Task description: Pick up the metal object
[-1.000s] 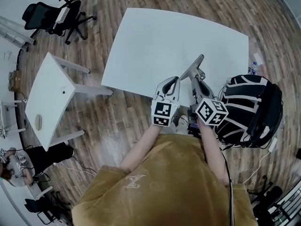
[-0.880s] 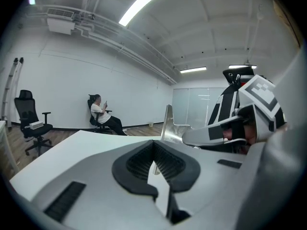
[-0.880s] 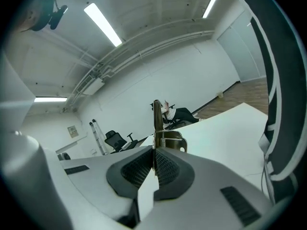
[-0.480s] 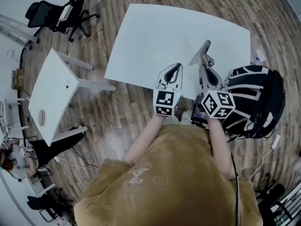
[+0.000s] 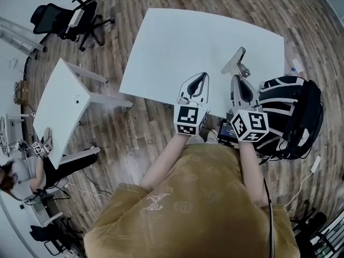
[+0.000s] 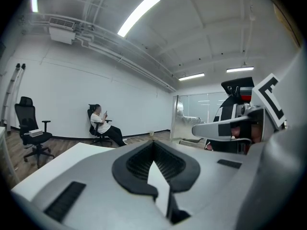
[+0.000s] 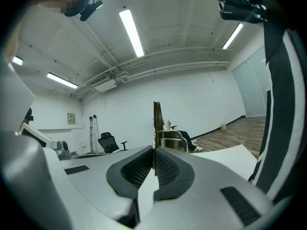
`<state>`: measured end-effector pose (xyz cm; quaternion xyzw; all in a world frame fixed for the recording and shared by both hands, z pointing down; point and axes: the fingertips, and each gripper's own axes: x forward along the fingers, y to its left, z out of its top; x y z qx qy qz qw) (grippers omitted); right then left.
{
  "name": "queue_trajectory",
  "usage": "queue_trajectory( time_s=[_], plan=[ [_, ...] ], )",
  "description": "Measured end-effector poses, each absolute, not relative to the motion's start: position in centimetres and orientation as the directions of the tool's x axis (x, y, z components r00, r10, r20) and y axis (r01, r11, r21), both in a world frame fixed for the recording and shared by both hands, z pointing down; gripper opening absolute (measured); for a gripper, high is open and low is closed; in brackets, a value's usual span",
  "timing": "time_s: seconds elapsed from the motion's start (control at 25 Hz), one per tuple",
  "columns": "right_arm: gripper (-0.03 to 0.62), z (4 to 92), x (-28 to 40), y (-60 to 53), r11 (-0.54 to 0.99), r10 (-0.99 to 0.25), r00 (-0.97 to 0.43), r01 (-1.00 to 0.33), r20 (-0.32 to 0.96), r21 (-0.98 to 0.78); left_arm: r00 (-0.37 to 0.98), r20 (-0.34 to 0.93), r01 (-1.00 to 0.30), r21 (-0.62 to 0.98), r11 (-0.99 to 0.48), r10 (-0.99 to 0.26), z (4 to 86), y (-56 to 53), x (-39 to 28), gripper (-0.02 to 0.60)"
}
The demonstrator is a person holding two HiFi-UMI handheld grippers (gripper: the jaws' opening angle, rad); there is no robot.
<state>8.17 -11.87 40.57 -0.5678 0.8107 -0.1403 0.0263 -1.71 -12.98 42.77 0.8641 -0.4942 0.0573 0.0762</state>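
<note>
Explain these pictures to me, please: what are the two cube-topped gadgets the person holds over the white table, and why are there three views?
There is no robot here. A person holds a hand-held gripper in each hand, and the marker cubes are part of those grippers. The head view comes from a camera on the person's head, looking down. The other two views come from a camera riding on each gripper, looking along its jaws. The left gripper has its jaws together with nothing between them. The right gripper has its jaws shut on the metal object, a thin piece sticking out beyond them, over the white table. I see nothing else on the table. A black striped backpack is to the person's right.
</note>
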Motion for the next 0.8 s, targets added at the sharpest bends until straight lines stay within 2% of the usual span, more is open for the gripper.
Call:
queue_trajectory(
  time_s=[0.44,0.8],
  plan=[
    [0.009,37.8,8.5,-11.3,0.312,-0.949,-0.315,-0.945,0.014,-0.097,0.512,0.121,-0.859,0.061,-0.508,-0.851,40.2,-13.1,-0.8,0.006],
    [0.009,37.2,8.6,-11.4,0.295,-0.955,-0.296,-0.953,-0.004,-0.061,0.509,0.114,-0.860,0.056,-0.506,-0.853,39.5,-13.1,-0.9,0.006]
  ],
)
